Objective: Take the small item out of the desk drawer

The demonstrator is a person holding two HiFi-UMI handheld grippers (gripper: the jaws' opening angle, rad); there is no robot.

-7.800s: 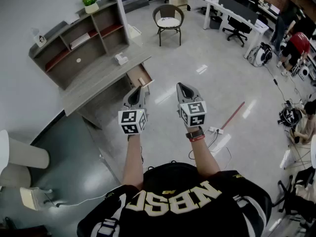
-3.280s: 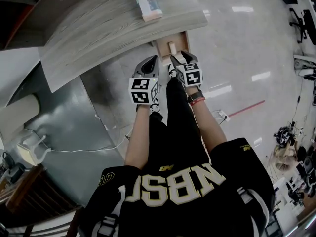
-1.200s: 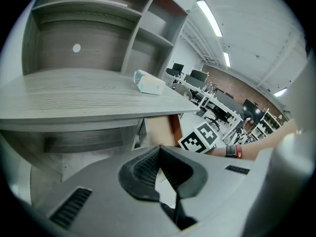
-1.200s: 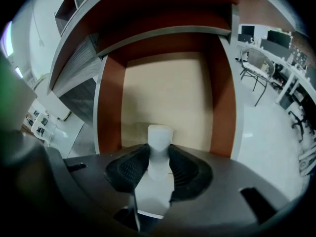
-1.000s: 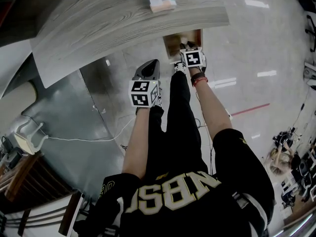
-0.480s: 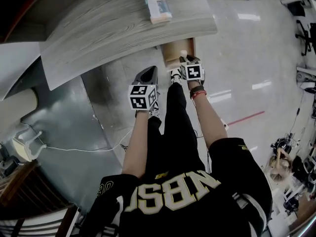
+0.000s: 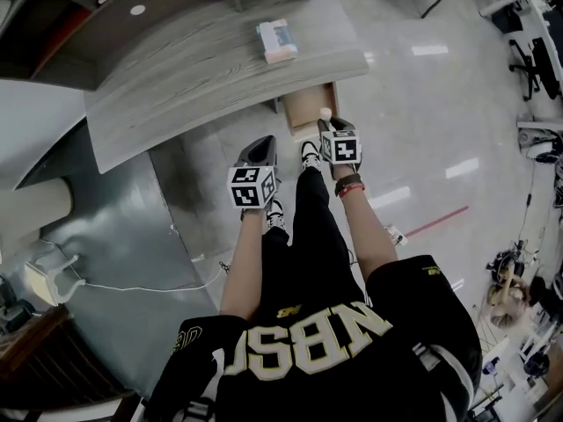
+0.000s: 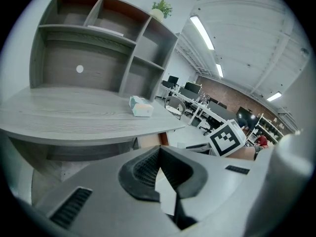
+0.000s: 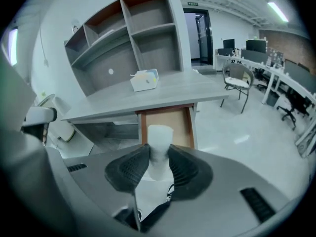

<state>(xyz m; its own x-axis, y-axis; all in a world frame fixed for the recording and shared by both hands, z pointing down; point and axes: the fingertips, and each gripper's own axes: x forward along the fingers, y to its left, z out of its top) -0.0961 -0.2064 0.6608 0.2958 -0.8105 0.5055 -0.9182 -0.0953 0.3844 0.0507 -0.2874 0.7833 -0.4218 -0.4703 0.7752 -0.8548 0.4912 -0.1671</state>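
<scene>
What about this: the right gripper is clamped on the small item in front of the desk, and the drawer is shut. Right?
No: the drawer stands open, as the right gripper view shows. The rest holds: the right gripper is clamped on the small white item in front of the desk.

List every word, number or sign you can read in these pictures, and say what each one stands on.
"NBSC": large pale letters, seen upside down, on the black shirt.
Green sign above the door: too small to read.
Box on the desk: print too blurred to read.
Marker cubes: square patterns only, no words.
</scene>
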